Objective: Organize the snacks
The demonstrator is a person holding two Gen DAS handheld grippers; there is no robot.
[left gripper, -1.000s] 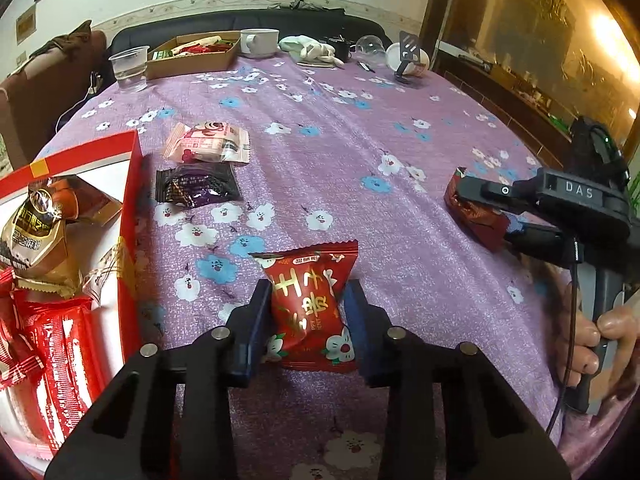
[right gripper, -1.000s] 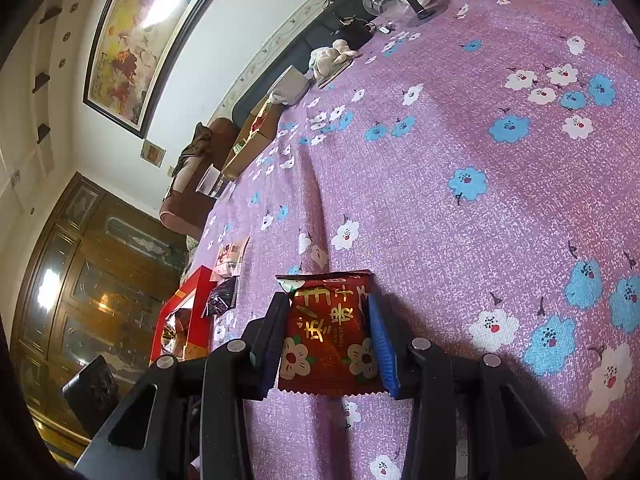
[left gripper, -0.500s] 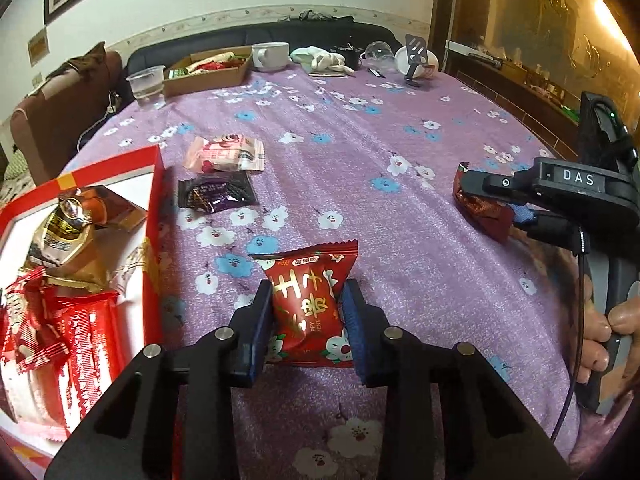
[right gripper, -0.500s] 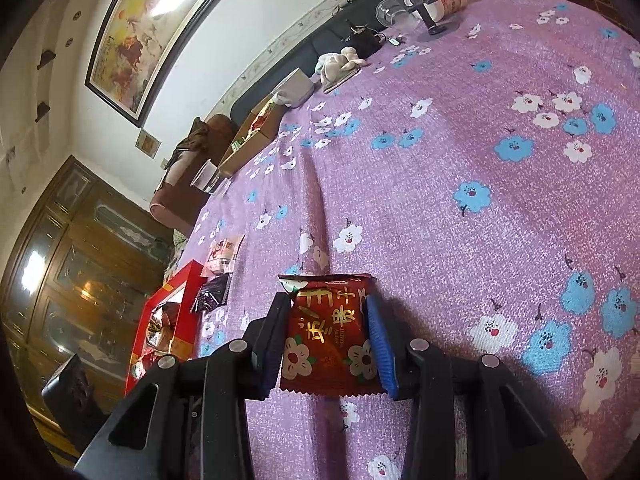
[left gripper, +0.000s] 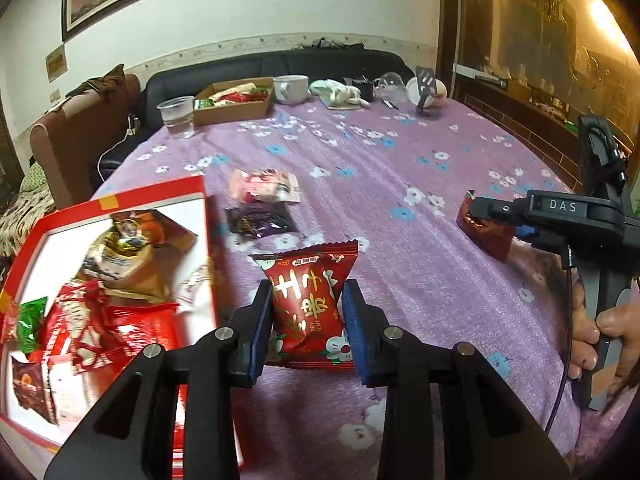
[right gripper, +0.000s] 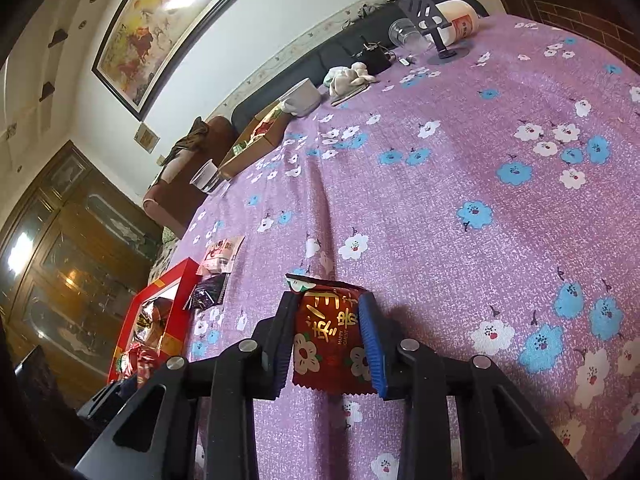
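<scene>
My left gripper [left gripper: 308, 300] is shut on a red snack packet [left gripper: 306, 280] and holds it above the purple flowered tablecloth, just right of the red box [left gripper: 120, 200], which holds several snacks. A pink packet [left gripper: 264, 186] and a dark purple packet [left gripper: 260, 220] lie on the cloth beyond it. In the right wrist view my right gripper [right gripper: 328, 304] is closing its jaws, and the blue pads squeeze a second red packet [right gripper: 328, 332] that still lies on the cloth. The left wrist view shows that same right gripper [left gripper: 480, 216] at the right.
At the far end of the table stand a cardboard box of snacks [left gripper: 236, 104], a plastic cup [left gripper: 178, 116], a white mug [left gripper: 292, 88] and a phone stand [left gripper: 426, 88]. A person's hand [left gripper: 600, 332] grips the right gripper's handle. A brown chair [left gripper: 80, 136] stands at the left.
The left gripper has risen with its red packet, and more of the red box shows beside it. The right gripper's jaws have closed in and pinched their packet narrower.
</scene>
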